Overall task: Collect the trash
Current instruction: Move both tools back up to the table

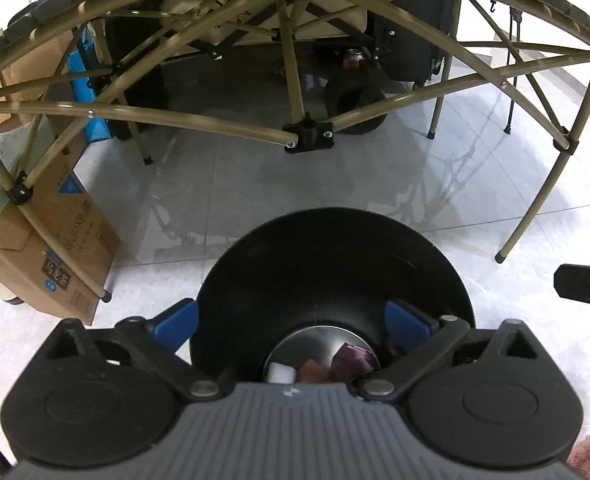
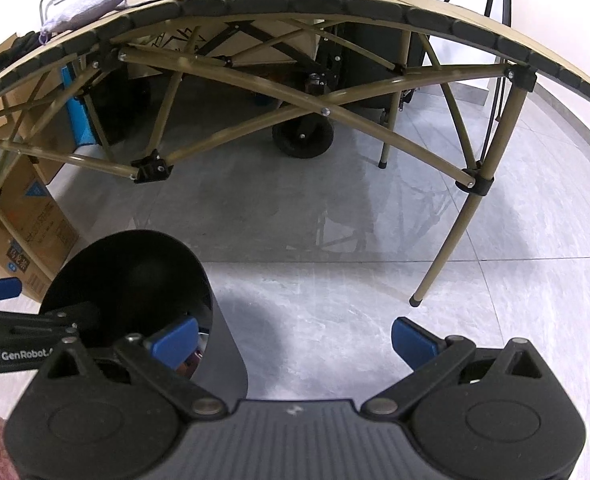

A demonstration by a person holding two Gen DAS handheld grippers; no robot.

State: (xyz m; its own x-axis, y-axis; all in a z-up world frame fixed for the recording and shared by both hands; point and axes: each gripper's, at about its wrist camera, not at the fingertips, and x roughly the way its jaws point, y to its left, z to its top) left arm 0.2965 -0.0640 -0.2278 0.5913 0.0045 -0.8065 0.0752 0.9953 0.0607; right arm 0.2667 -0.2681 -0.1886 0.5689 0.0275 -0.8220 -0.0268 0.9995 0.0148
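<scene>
Hanging over a black trash bin (image 1: 331, 280) at the bottom centre of the left wrist view, the left hand-held gripper (image 1: 291, 320) has its blue fingers (image 1: 177, 320) spread wide with nothing between them. Down in the bin lie pieces of trash: a purple wrapper (image 1: 353, 360), a white scrap (image 1: 281, 372) and a brownish bit (image 1: 311, 372).

In the right wrist view the same bin (image 2: 131, 272) sits at the lower left, and the right hand-held gripper (image 2: 293, 340) is beside it over the grey tiled floor (image 2: 335, 240), its jaws also wide apart and empty.

A folding tabletop (image 2: 335, 4) on tan crossed legs arches across the top of both views. A cardboard box (image 1: 55, 248) stands at the left, and a wheeled cart (image 2: 303, 136) sits behind the legs.
</scene>
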